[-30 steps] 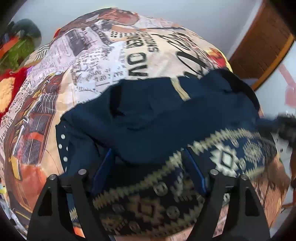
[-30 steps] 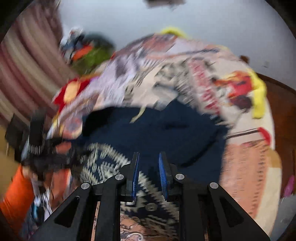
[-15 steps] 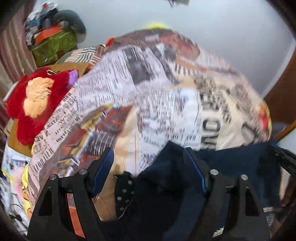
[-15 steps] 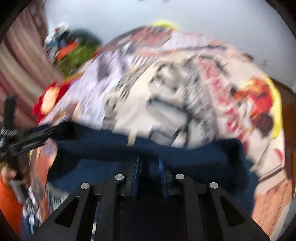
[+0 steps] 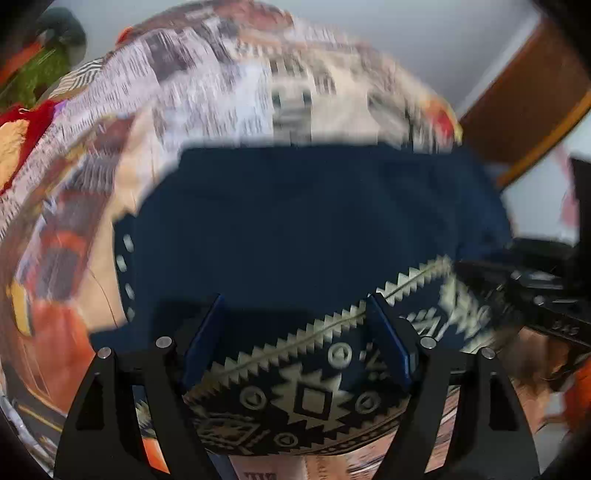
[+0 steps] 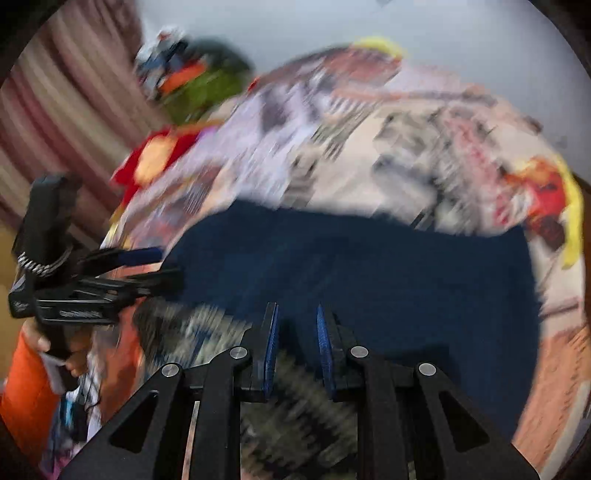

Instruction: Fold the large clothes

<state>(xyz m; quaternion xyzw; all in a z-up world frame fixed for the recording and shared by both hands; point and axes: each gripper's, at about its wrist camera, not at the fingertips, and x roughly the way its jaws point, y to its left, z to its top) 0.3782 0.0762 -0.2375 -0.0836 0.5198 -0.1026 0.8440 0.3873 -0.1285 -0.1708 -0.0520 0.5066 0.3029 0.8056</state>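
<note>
My left hand-held gripper (image 5: 295, 345) stands apart over the garment (image 5: 303, 229); my right hand-held gripper (image 6: 295, 345) is nearly together on nothing I can make out; risk: the patterned hem (image 5: 314, 398) at six o'clock may slip unpinched.

Navy patterned garment (image 5: 303, 229) on printed bedspread (image 5: 229, 96), hand-held gripper (image 5: 295, 332) above

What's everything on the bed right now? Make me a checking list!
Surface: bed cover with newspaper and car prints.
Job's things: navy garment with a cream patterned band, lying on the cover.
Clutter: red plush toy; green bag.
Grippers: left gripper jaws wide apart over the garment; right gripper jaws nearly together, hold unclear.
Cables: nothing seen.
Surroundings: pale wall, striped curtain, wooden panel.
</note>
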